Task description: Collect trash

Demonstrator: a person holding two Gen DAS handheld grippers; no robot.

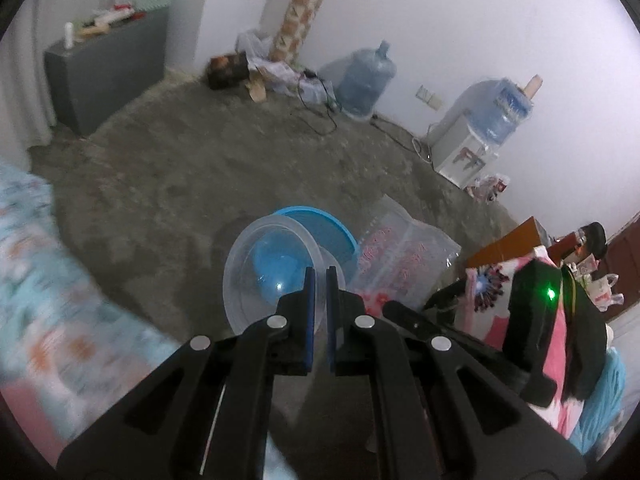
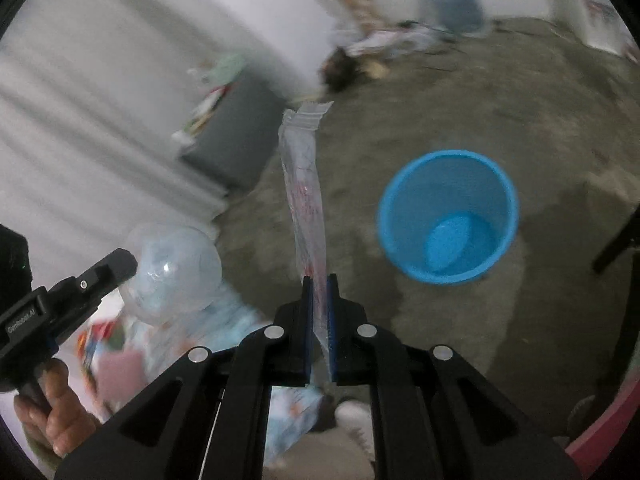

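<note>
Two pieces of trash are in hand at once, and both hang over the concrete floor (image 2: 460, 340) near the blue bin (image 2: 448, 216). The left gripper (image 1: 319, 276) is clenched on the rim of a clear plastic bowl (image 1: 272, 276); its blue pads sit close together with the thin wall between them. From the left wrist view the bin shows through and behind the bowl, so the bowl seems to be held roughly above or just short of the opening. The right gripper (image 2: 319, 284) is clamped on a clear plastic bag (image 2: 304, 192) with red print, which stands up stiffly from the pads, left of the bin.

By my reading, the step is the carry to the bin, with the drop not yet made. The bin looks empty inside. Next, each piece needs to be brought squarely over the opening before the grip is let go; the light bag may drift aside or cling to a pad.
</note>
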